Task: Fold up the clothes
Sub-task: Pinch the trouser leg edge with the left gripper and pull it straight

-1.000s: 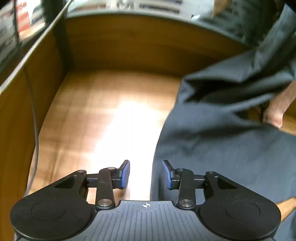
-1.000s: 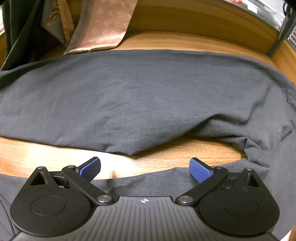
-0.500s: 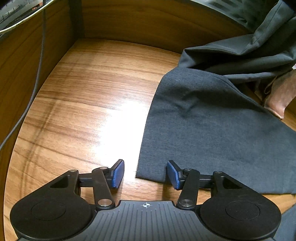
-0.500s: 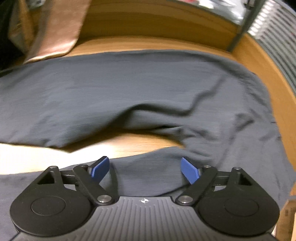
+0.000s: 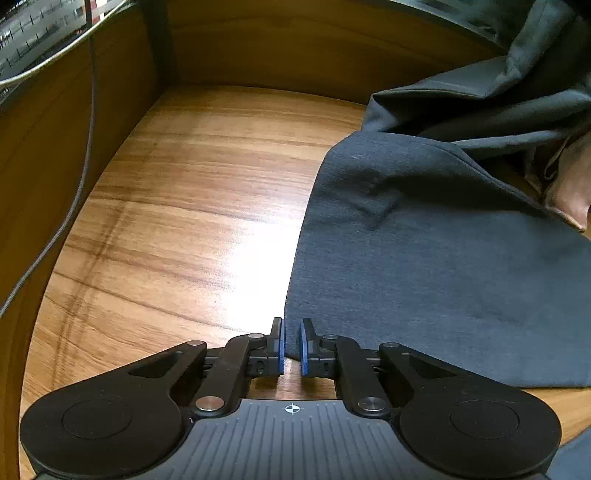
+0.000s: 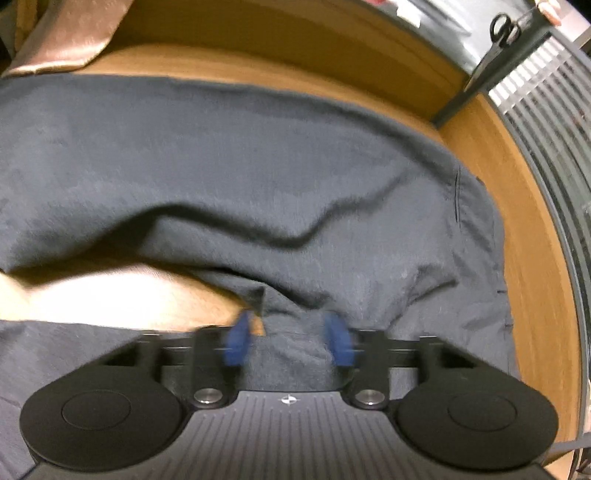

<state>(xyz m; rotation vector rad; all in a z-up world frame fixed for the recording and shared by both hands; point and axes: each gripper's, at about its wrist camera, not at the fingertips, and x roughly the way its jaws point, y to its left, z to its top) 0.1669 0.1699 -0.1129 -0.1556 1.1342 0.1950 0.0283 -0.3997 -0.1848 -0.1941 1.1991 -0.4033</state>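
Observation:
A dark grey garment (image 5: 424,258) lies spread on the wooden table (image 5: 184,221). In the left wrist view its near left corner sits between the blue pads of my left gripper (image 5: 291,345), which is shut on that corner. In the right wrist view the same garment (image 6: 258,166) lies wrinkled across the table, with a raised fold near the front. My right gripper (image 6: 288,339) is blurred and half closed around a bunch of that fabric. A sliver of wood still shows beside its left pad.
A tan patterned cloth (image 6: 70,33) and another dark garment (image 5: 498,99) lie at the back. Wooden walls enclose the table, with a cable (image 5: 74,195) along the left wall. A metal grille (image 6: 546,110) and scissors (image 6: 504,27) are at the right.
My left gripper has closed onto the garment's near corner. My right gripper has moved right and forward onto the fold, and its fingers have narrowed around the fabric.

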